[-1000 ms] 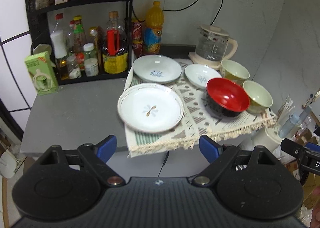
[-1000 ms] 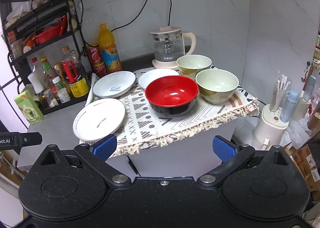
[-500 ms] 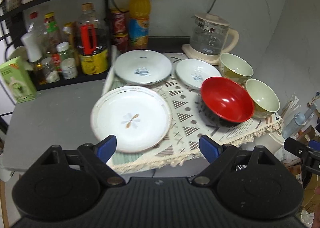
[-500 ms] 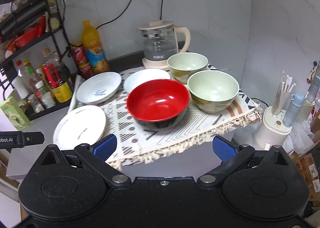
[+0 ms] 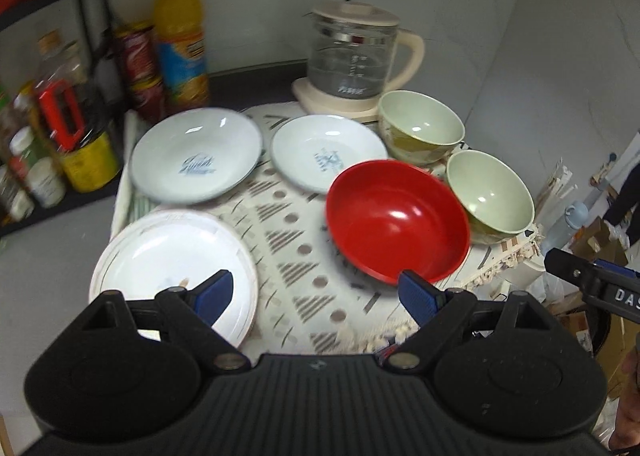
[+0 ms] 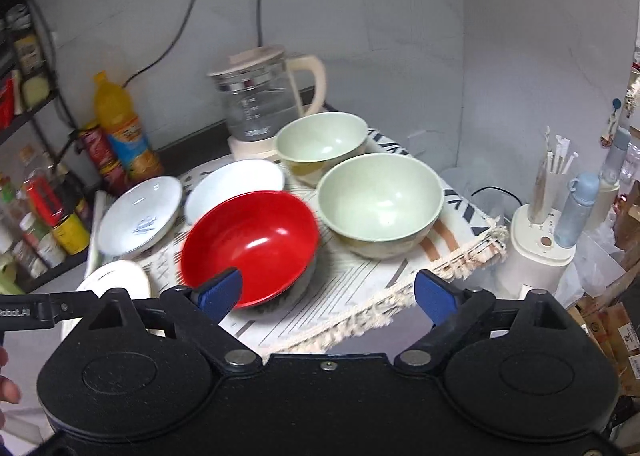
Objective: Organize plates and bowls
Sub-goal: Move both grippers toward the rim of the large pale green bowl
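Observation:
On a patterned cloth (image 5: 296, 240) lie a gold-rimmed white plate (image 5: 168, 256) at the front left, two pale blue-marked plates (image 5: 196, 160) (image 5: 328, 152) behind it, a red bowl (image 5: 396, 224), and two pale green bowls (image 5: 420, 128) (image 5: 490, 192). My left gripper (image 5: 316, 292) is open and empty, above the cloth's front edge between the white plate and the red bowl. My right gripper (image 6: 328, 292) is open and empty, just in front of the red bowl (image 6: 252, 236) and the near green bowl (image 6: 380, 204); the far green bowl (image 6: 320, 140) stands behind.
A glass kettle (image 5: 356, 56) stands at the back by the wall. An orange juice bottle (image 5: 180, 36), cans and a rack of jars (image 5: 44, 128) stand at the left. A white appliance with straws and a blue bottle (image 6: 548, 240) stands right of the counter.
Both grippers have moved forward and down toward the dishes, which look larger now. The left view has swung right toward the red bowl. Both stay open; no dish has moved.

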`<action>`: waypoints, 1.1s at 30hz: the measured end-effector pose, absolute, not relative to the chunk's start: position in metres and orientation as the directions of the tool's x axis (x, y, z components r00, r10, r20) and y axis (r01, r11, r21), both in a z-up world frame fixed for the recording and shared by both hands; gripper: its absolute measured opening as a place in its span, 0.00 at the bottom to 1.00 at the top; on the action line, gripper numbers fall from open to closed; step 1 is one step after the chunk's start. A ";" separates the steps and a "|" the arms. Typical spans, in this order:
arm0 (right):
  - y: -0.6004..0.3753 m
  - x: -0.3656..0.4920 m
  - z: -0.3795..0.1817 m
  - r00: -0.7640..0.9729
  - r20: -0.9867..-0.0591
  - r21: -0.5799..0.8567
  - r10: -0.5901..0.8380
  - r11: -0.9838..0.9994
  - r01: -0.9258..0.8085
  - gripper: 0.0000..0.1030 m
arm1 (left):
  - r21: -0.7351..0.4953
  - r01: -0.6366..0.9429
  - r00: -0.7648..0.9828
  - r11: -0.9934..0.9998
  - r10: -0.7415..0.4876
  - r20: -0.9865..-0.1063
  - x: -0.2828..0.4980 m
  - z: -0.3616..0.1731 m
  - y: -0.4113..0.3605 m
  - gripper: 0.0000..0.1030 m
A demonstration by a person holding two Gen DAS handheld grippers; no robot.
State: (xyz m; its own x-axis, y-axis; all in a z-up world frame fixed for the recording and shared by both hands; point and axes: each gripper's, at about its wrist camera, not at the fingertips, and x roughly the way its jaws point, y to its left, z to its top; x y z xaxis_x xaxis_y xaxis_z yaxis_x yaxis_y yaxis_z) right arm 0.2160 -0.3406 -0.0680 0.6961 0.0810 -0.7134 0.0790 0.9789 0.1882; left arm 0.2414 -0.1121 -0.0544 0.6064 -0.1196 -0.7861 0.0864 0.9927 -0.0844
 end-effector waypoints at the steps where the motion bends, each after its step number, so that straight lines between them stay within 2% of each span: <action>1: -0.343 0.221 -0.070 0.692 -0.718 0.182 0.069 0.979 0.092 0.89 | -0.088 0.105 0.608 0.991 -0.134 -0.782 0.246 -0.053 -0.116 0.85; 15: -0.372 0.261 -0.085 0.665 -0.745 0.159 -0.061 0.951 0.265 0.92 | -0.211 0.242 0.524 0.947 -0.310 -0.793 0.309 -0.056 -0.159 0.86; 23: -0.393 0.272 -0.095 0.650 -0.752 0.139 -0.109 0.938 0.318 0.93 | -0.194 0.190 0.540 0.963 -0.267 -0.798 0.334 -0.064 -0.186 0.85; 27: -0.403 0.282 -0.101 0.648 -0.756 0.140 -0.099 0.941 0.307 0.93 | -0.173 0.174 0.607 0.969 -0.244 -0.756 0.343 -0.061 -0.200 0.86; 33: -0.421 0.303 -0.109 0.640 -0.765 0.155 -0.074 0.943 0.294 0.93 | -0.105 0.201 0.590 0.974 -0.206 -0.781 0.366 -0.065 -0.233 0.86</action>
